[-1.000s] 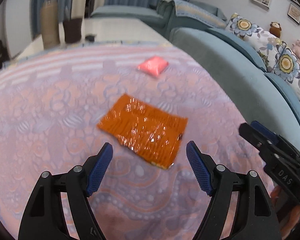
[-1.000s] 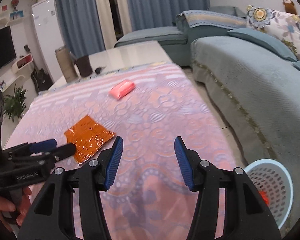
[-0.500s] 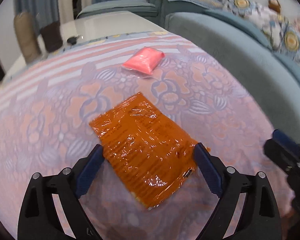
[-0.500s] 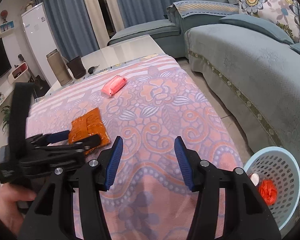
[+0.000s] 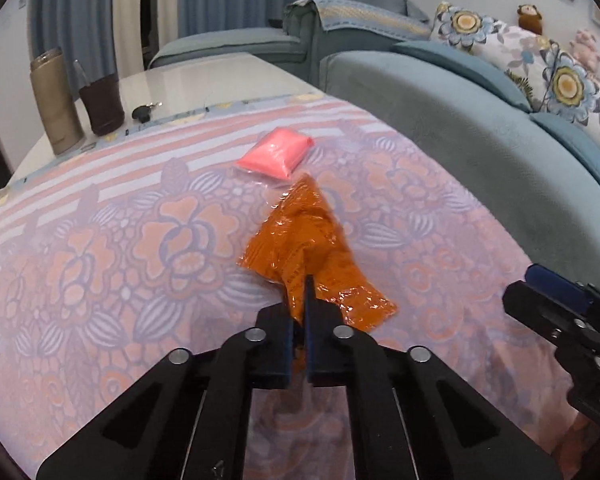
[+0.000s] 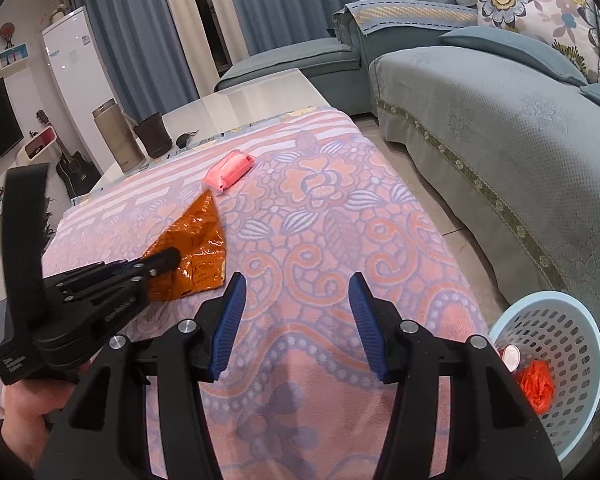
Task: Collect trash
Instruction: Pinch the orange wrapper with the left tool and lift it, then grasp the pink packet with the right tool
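Left gripper (image 5: 305,300) clamped on the near edge of a crinkled orange plastic wrapper (image 5: 305,240), bunched up on the pink floral tablecloth (image 5: 112,264) just short of a small pink packet (image 5: 275,153). Right gripper (image 6: 296,304) parted, holding nothing. Pale blue mesh basket (image 6: 556,332) beside the table, on the floor.

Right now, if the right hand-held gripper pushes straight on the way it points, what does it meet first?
The right hand-held gripper stands open and empty, aimed down at bare patterned tablecloth. It would probably meet the cloth first, right of the orange wrapper; depth is hard to judge.
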Action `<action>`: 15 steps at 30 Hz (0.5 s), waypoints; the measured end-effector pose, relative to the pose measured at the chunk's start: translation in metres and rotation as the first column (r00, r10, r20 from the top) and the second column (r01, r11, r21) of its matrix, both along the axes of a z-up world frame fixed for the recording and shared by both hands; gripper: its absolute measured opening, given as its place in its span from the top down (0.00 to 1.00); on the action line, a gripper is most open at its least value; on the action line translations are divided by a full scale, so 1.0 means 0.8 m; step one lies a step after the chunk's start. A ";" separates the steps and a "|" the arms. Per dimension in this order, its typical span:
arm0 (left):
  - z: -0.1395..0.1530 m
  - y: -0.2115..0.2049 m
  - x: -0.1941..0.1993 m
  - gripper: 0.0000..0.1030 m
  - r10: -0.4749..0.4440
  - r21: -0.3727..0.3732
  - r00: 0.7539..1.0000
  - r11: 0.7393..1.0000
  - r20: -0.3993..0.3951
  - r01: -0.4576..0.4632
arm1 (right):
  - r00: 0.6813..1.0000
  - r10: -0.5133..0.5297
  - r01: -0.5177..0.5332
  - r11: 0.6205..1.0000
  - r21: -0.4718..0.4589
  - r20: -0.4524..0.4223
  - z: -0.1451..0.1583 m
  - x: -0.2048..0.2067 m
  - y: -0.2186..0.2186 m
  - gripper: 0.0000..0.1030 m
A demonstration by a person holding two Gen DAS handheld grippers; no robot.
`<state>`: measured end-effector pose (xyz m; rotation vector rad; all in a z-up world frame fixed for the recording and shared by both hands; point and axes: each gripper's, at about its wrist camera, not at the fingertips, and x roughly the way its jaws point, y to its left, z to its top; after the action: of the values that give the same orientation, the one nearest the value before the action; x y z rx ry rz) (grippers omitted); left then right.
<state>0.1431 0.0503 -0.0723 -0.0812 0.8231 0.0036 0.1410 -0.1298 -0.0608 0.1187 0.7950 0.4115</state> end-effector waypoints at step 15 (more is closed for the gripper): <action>0.021 0.088 -0.025 1.00 0.133 -0.174 0.986 0.978 0.101 -0.114 | 0.992 0.124 -0.124 0.992 -0.030 -0.021 0.036 0.069 0.092 0.52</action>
<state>0.1231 0.1208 -0.0558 -0.2893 0.7042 0.0464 0.1961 -0.0560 -0.0324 0.0441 0.8303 0.5158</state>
